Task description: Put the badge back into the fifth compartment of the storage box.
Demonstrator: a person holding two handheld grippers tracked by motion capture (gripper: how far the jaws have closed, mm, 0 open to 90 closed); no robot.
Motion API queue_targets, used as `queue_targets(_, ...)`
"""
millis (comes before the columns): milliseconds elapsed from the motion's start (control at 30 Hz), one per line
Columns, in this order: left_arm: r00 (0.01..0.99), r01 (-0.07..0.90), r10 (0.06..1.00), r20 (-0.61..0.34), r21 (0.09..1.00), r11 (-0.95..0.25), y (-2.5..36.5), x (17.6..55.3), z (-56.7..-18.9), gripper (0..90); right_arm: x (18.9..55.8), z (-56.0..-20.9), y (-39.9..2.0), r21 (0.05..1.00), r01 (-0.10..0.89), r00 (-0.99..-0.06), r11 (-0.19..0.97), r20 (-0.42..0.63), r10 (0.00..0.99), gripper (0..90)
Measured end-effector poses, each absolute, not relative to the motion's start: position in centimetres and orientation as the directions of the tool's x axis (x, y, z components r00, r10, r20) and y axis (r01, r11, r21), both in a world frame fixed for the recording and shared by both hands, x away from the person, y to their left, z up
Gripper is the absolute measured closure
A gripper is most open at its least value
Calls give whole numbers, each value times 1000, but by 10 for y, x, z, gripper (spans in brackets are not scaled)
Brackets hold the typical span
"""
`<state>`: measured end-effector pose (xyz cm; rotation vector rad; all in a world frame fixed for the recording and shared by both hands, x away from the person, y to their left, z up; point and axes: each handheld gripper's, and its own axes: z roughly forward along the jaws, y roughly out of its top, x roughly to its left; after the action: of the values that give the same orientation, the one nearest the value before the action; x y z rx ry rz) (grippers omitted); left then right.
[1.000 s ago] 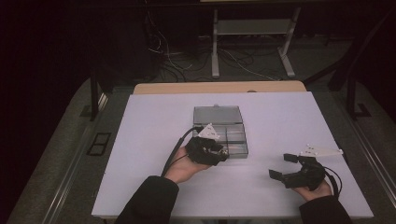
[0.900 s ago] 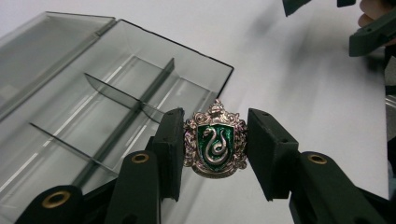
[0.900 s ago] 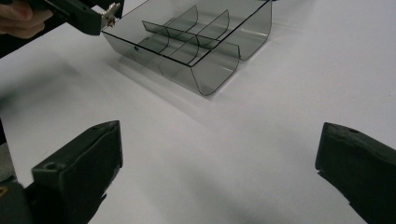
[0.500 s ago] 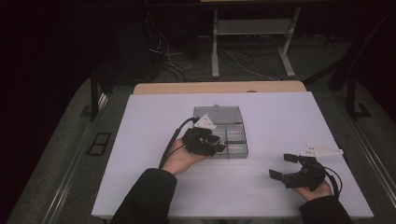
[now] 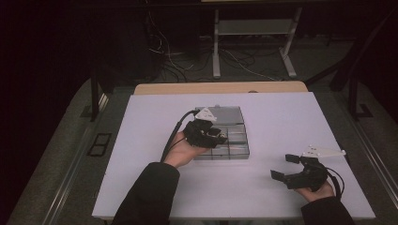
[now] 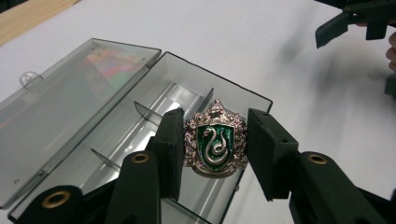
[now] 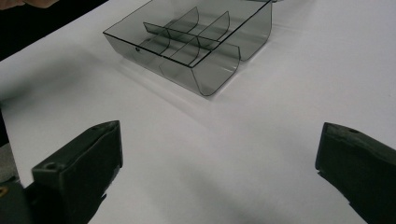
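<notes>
While the left hand-held gripper (image 6: 210,140) holds the green snake crest badge (image 6: 215,139) by its edges over the open compartment box (image 6: 116,135) mid-tabletop, lower it level into one cell before releasing; the right hand-held gripper (image 5: 287,167) idles wide open, near right.

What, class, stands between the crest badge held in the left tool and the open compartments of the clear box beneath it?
Nothing visible does. The left tool holds the crest badge just above the box, whose lid lies folded back flat, leaving the divided compartments uncovered.
</notes>
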<state>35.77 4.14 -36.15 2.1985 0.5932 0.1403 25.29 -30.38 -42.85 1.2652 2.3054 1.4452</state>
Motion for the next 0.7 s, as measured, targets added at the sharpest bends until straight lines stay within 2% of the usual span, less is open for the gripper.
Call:
queue_targets(433, 880, 358, 468, -81, 759, -543, 37, 379, -357, 570, 253, -428, -305, 799, 574, -638, 181, 298, 710, 5)
queue_targets(700, 864, 387, 495, -95, 753, -532, 38, 393, -368, 569, 252, -428, -305, 794, 579, -639, 185, 300, 708, 5)
